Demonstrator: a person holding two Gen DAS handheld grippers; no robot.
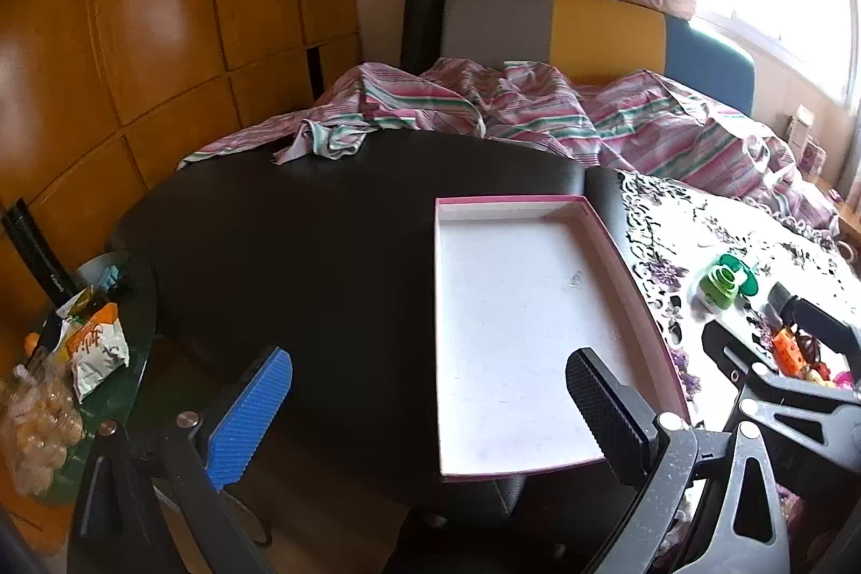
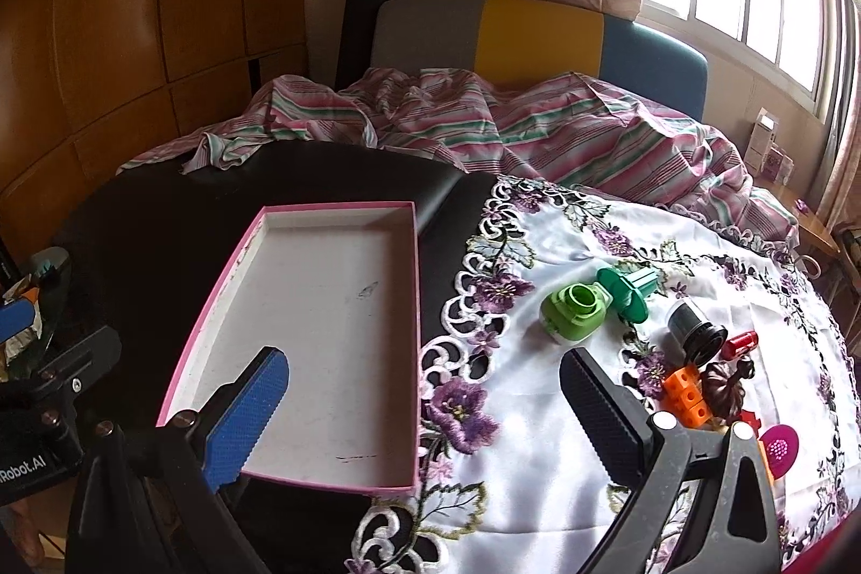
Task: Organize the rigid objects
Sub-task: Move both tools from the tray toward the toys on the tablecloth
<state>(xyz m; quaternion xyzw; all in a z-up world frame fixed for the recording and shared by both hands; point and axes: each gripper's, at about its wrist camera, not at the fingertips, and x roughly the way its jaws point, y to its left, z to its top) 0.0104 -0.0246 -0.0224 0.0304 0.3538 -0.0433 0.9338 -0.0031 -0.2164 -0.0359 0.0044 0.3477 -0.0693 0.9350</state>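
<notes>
1. The left gripper [image 1: 430,404] hangs over the near edge of the black table [image 1: 301,251], its blue and black fingers spread wide apart with nothing between them.
2. The right gripper [image 2: 425,404] is likewise spread and empty, hovering above the near part of the table where the tray and the cloth meet.
3. A shallow tray [image 2: 323,305] with a pink rim and a white floor lies flat on the black table, its long right side just beside the left edge of the white embroidered cloth [image 2: 565,439]. Nothing lies in the tray.
4. The cloth, with purple flowers and cut-out lace at its border, covers the right part of the table.
5. On the cloth, near its middle, a light green plastic piece [image 2: 573,313] lies touching a darker green plastic piece [image 2: 627,291].
6. To their right lies a black cylinder [image 2: 694,332] on its side, and just beyond it a small red piece [image 2: 740,342].
7. Toward the near right edge of the cloth sit orange blocks [image 2: 683,394], touching a dark brown ribbed piece [image 2: 724,388], with a pink perforated disc [image 2: 780,450] nearer still.
8. A striped sheet [image 2: 484,127] lies crumpled along the far edge of the table.
9. In the left wrist view, snack bags [image 1: 91,348] rest on a small glass stand off the left edge of the table.
</notes>
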